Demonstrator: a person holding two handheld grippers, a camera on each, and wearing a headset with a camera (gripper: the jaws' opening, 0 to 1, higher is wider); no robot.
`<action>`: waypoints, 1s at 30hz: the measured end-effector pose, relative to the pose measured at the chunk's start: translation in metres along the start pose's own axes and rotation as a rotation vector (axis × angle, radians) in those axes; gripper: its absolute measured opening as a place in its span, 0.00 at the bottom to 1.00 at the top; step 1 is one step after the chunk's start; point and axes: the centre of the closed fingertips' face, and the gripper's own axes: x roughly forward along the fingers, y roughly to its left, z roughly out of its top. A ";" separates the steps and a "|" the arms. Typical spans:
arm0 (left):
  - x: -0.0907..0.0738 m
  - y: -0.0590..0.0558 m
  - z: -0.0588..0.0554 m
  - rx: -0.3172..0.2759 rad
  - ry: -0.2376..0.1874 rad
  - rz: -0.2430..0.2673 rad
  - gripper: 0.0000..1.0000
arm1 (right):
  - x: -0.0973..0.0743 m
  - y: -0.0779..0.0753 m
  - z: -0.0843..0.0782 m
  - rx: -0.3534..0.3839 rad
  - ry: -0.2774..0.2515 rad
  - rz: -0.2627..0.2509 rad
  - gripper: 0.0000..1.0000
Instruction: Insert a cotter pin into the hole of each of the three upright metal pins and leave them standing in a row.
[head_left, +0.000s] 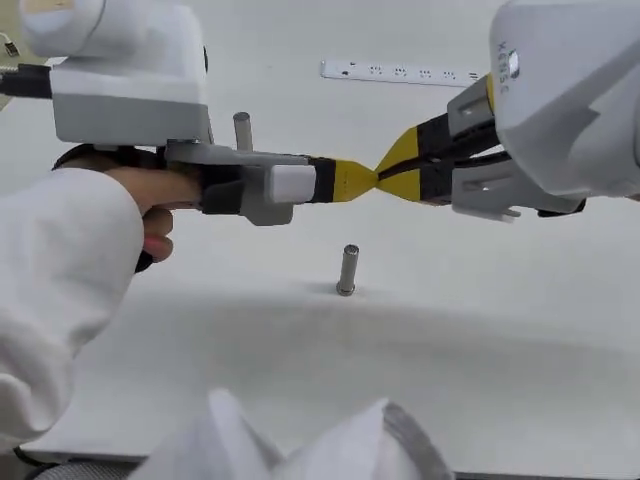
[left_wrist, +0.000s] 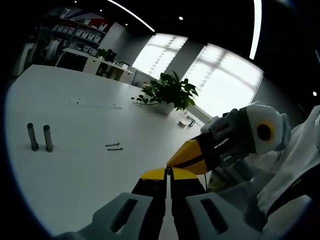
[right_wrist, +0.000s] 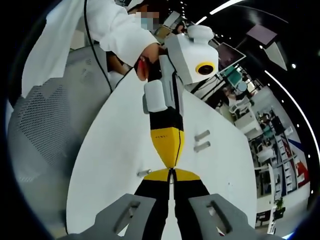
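At centre of the head view, held above the white table (head_left: 450, 330): left gripper (head_left: 360, 181) and right gripper (head_left: 400, 170), yellow tips meeting point to point. One metal pin (head_left: 347, 270) stood upright at 6 o'clock from the tips. A second pin (head_left: 242, 130) stood at 10 o'clock, partly behind the left gripper. Power strip (head_left: 400, 72) at 12 o'clock, well apart.

Left gripper view: own jaws together; whether anything thin was pinched could not be told. Two pins (left_wrist: 48, 138) stood side by side at 9 o'clock. Two cotter pins (left_wrist: 114, 146) lay loose near them, toward centre.

Right gripper view: own jaws together, the left gripper's tips touching them at 12 o'clock.

Step, judged: insertion not begun, since no cotter pin could be made out in any pin. Next move called for: pick up a loose cotter pin, align it with a pin's hole, and steady that pin upright.
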 end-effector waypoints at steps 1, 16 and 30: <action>0.000 0.000 0.000 0.003 0.002 0.001 0.00 | 0.000 0.001 0.000 0.001 -0.002 0.005 0.00; -0.006 0.008 -0.008 0.078 0.033 0.019 0.00 | 0.003 0.006 -0.023 0.185 -0.015 0.041 0.23; -0.019 0.003 -0.011 0.267 0.055 -0.025 0.00 | -0.004 0.026 -0.008 0.596 -0.251 0.246 0.24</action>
